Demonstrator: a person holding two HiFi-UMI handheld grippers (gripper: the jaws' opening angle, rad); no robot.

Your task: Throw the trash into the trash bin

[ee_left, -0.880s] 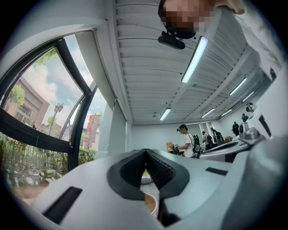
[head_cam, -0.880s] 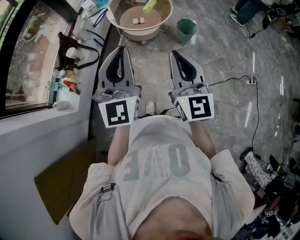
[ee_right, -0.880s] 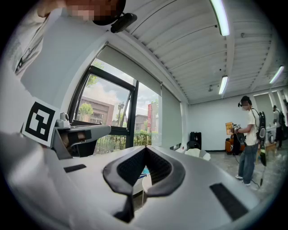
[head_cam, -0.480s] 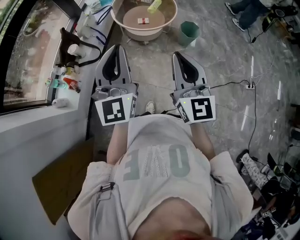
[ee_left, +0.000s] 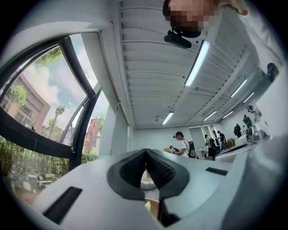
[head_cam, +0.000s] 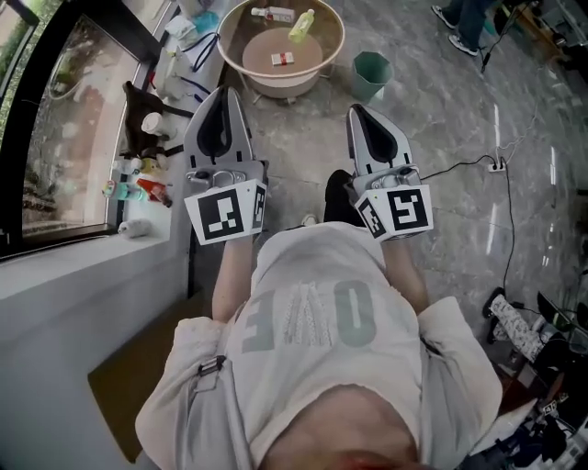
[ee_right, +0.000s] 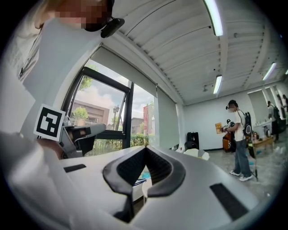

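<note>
- the left gripper (head_cam: 224, 92) had its jaws pressed together at the tips, with nothing between them.
- the right gripper (head_cam: 357, 110) was likewise closed and empty, held beside the left one and apart from it.
- the green trash bin (head_cam: 371, 73) stood upright on the marble floor (head_cam: 303, 138), just ahead of the right gripper's tip, its mouth open.
- ahead of the left gripper, and left of the bin, sat a round tub-like table (head_cam: 338, 41).
- on it lay a yellow-green bottle (head_cam: 301, 26), a small red-and-white pack (head_cam: 282, 59) and another pack (head_cam: 273, 14) by the far rim; possibly cartons, too small to be sure.
- bare floor lay between the gripper tips and both the bin and the table.
- left of the left gripper ran a white window ledge (head_cam: 83, 266), crowded with a black bag (head_cam: 145, 110) and small bottles (head_cam: 138, 188).
- right of the right gripper a cable (head_cam: 459, 158) ran over the floor to a power strip (head_cam: 497, 165).
- behind the right gripper, a black shoe (head_cam: 338, 197) showed at the edge of the person's shirt.
- in the right gripper view another person (ee_right: 237, 134) stood far ahead, to the right.
</note>
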